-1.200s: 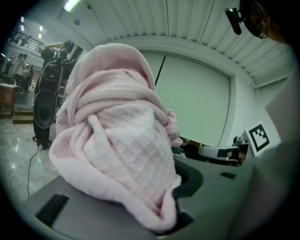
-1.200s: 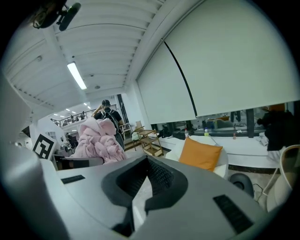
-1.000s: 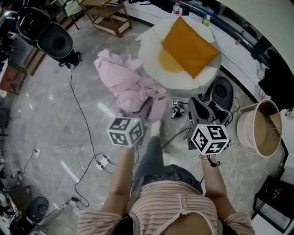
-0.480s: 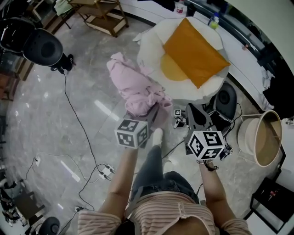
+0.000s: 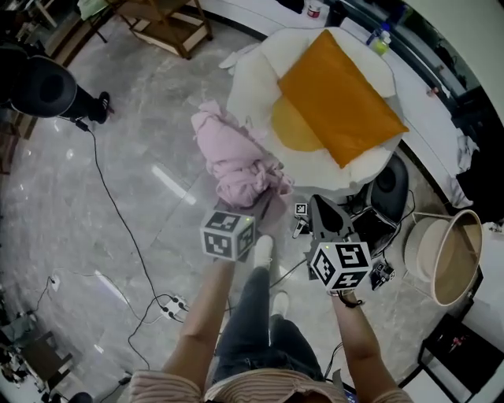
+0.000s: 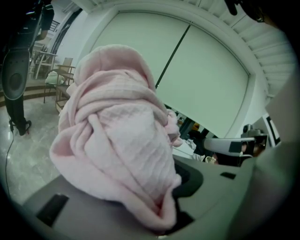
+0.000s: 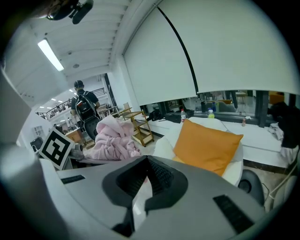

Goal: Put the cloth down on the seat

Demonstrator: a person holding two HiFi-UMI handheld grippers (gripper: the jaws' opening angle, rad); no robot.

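Observation:
A bunched pink cloth (image 5: 236, 153) hangs over the marble floor just left of the seat, and my left gripper (image 5: 264, 206) is shut on its lower end. In the left gripper view the cloth (image 6: 117, 136) fills the middle, pinched between the jaws. The seat (image 5: 256, 75) is a round white chair holding a yellow pad and an orange cushion (image 5: 339, 94). My right gripper (image 5: 319, 214) is to the right of the cloth, apart from it and in front of the chair. Its jaws (image 7: 146, 174) stand shut with nothing gripped, facing the cushion (image 7: 208, 145).
A round basket (image 5: 449, 252) stands at the right and a black disc base (image 5: 390, 185) lies beside the chair. Cables (image 5: 118, 212) and a power strip (image 5: 175, 303) cross the floor at the left. A wooden rack (image 5: 161, 20) stands at the back. A person with a backpack (image 7: 83, 105) is far off.
Both grippers have moved forward toward the chair and lower. The pink cloth has travelled with the left gripper and now hangs close to the seat's left edge.

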